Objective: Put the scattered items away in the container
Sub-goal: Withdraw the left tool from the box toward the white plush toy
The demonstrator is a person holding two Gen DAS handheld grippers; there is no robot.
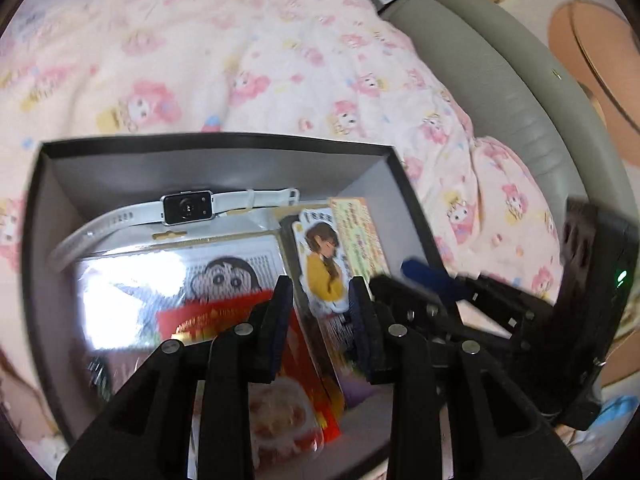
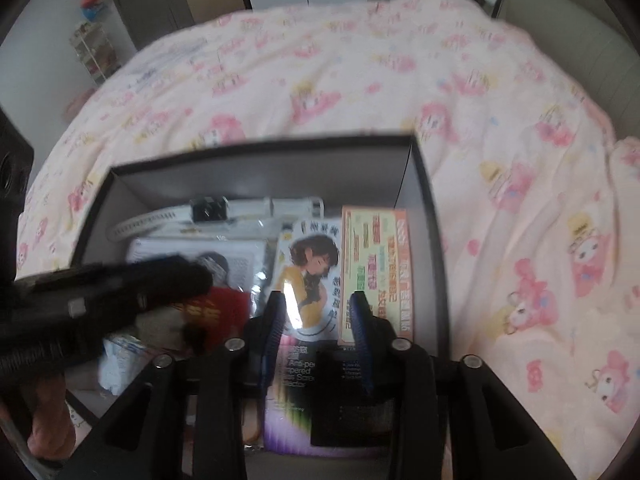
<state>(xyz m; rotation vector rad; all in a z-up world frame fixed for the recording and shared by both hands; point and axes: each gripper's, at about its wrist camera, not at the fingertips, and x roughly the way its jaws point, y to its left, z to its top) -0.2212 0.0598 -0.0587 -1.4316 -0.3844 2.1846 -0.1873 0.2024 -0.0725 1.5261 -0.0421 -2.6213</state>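
- While both claws hung over the black box point(image 1: 224, 142), the left gripper point(image 1: 318, 300) stood part open with nothing between its pads; below the gap lay the red snack packet point(image 1: 224, 318) and the screen-protector pack point(image 1: 324, 264), neither of them pressed.
- The right gripper point(image 2: 318, 316) was likewise apart and empty, poised above the same screen-protector pack point(image 2: 308, 264), which lay flat inside the box toward its right wall.
- Beside that pack, against the box's right wall, sat the orange card box point(image 2: 376, 272); along the box's far wall lay the white smartwatch point(image 1: 186, 208), and in front of it a glossy cartoon-print bag point(image 1: 160, 280).
- Handling, as I judged it: the packs looked light, thin and slick, liable to slide or buckle, so best pinched at an edge or hang-tab; the watch seemed the fragile one, better taken by its soft strap than by its glass face.
- Around the box the pink cartoon-print quilt point(image 2: 360, 80) showed no stray items in either view, so the tidying looked near done.
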